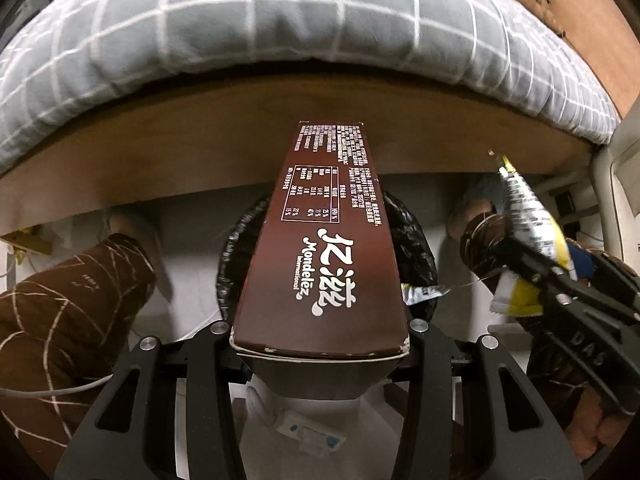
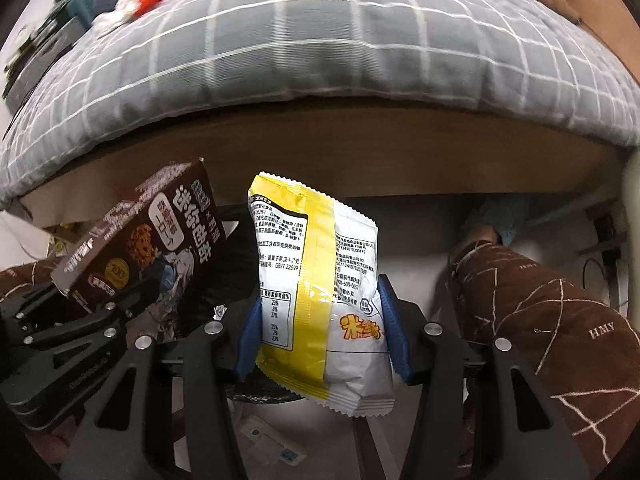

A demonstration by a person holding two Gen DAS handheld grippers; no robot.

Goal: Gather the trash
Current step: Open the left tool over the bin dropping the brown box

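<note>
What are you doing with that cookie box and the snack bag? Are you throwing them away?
Looks like it. A person sitting by a bed holds a gripper in each hand. The left gripper is clamped on a brown cookie box, and the right gripper is clamped on a yellow and white snack bag. Both hang over a bin lined with a black trash bag on the floor. Nothing has been dropped yet.

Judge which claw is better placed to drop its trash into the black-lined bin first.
Left, probably. The left claw holds the brown cookie box directly over the black-lined bin, which shows on both sides of it. The right claw holds its yellow-and-white snack bag beside the bin's edge.
</note>
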